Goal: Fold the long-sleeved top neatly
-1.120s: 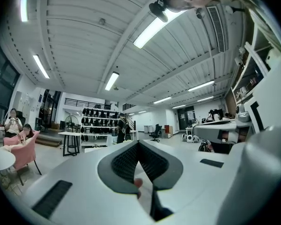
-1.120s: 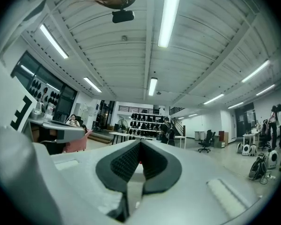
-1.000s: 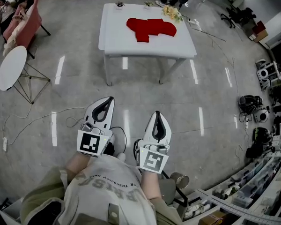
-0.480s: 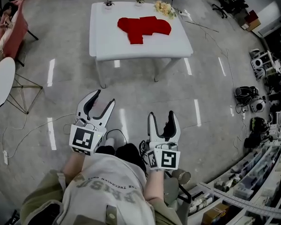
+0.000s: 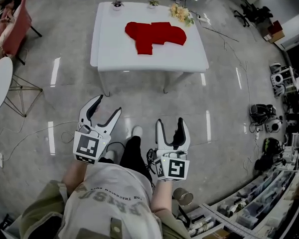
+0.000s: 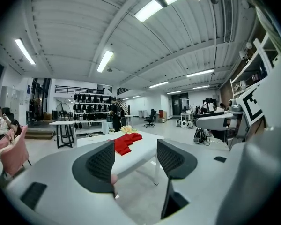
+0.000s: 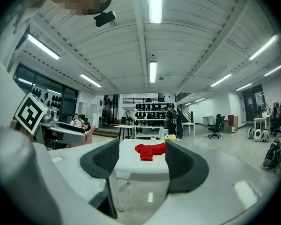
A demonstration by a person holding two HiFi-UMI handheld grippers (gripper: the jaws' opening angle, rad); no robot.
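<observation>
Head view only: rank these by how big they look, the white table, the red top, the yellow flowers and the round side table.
1. white table
2. red top
3. round side table: close to the top in apparent size and cut off at the frame edge, so this rank is unsure
4. yellow flowers

A white surface (image 5: 112, 46) stands on a glossy grey floor (image 5: 224, 103). A red long-sleeved top (image 5: 154, 34) lies bunched near its middle. Yellow flowers (image 5: 181, 14) and two small pots (image 5: 117, 4) sit along its far edge.

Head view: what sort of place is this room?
Probably a robotics lab or workshop: cluttered equipment shelves, an office chair, and a lone white table bearing a red top.
</observation>
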